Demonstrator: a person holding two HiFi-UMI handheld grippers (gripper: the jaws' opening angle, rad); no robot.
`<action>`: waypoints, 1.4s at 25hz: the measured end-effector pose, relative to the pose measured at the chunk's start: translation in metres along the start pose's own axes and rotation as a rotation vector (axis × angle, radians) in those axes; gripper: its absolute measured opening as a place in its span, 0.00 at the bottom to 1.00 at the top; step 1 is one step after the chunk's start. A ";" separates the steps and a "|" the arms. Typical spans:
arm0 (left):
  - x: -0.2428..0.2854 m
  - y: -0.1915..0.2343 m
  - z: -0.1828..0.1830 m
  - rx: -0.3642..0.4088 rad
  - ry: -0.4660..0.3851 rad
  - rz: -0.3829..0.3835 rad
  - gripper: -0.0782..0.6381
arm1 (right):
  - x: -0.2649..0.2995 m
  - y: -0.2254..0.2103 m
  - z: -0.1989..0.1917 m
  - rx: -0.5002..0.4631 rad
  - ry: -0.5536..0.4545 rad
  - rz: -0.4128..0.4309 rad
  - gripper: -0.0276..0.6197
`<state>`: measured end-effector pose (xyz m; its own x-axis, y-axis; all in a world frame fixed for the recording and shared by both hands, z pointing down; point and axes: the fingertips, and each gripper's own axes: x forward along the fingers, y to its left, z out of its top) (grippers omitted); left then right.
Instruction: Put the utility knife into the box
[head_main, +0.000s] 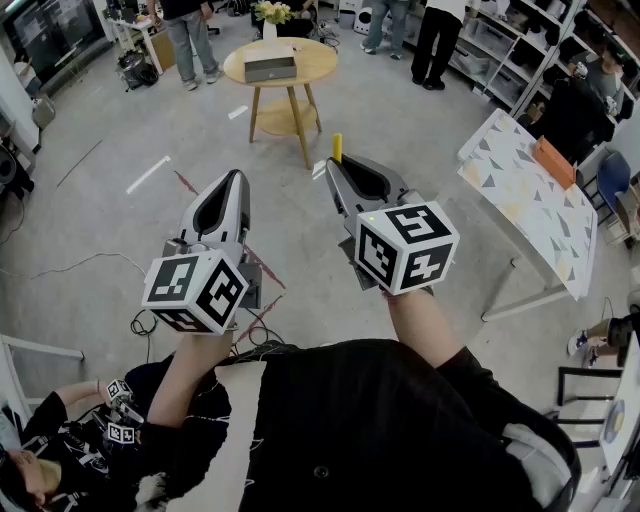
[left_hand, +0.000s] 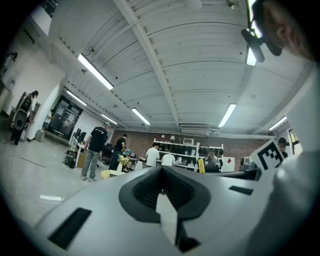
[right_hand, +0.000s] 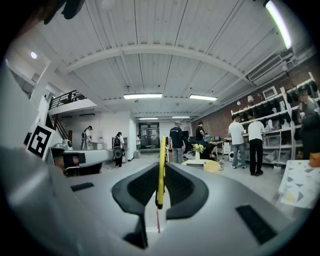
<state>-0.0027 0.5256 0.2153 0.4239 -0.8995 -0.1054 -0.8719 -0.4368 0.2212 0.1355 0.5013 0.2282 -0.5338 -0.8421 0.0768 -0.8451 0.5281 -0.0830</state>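
Note:
In the head view both grippers are held out over the grey floor. My right gripper (head_main: 335, 162) is shut on a yellow utility knife (head_main: 337, 146), which sticks up past the jaw tips. The right gripper view shows the knife (right_hand: 161, 165) edge-on as a thin yellow strip clamped between the dark pads. My left gripper (head_main: 236, 176) is shut with nothing in it, and its jaws meet in the left gripper view (left_hand: 161, 171). A grey box (head_main: 270, 68) sits on a round wooden table (head_main: 310, 60) some way ahead, past both grippers.
A white table with a patterned top (head_main: 530, 190) stands to the right and carries an orange object (head_main: 553, 160). Several people stand beyond the round table. Another person (head_main: 60, 440) sits low at the left. Cables (head_main: 150, 322) lie on the floor.

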 end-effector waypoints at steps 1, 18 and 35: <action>-0.001 0.000 0.000 0.000 0.001 -0.001 0.12 | -0.001 0.001 0.000 0.001 0.000 -0.002 0.11; -0.043 0.021 -0.022 -0.022 0.040 0.001 0.12 | -0.007 0.034 -0.038 0.081 0.021 -0.014 0.11; 0.077 0.087 -0.035 -0.078 0.034 0.043 0.12 | 0.124 -0.049 -0.032 0.082 0.043 0.026 0.11</action>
<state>-0.0372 0.4183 0.2605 0.3961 -0.9161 -0.0615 -0.8683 -0.3956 0.2993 0.1096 0.3747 0.2737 -0.5579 -0.8218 0.1157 -0.8265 0.5376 -0.1669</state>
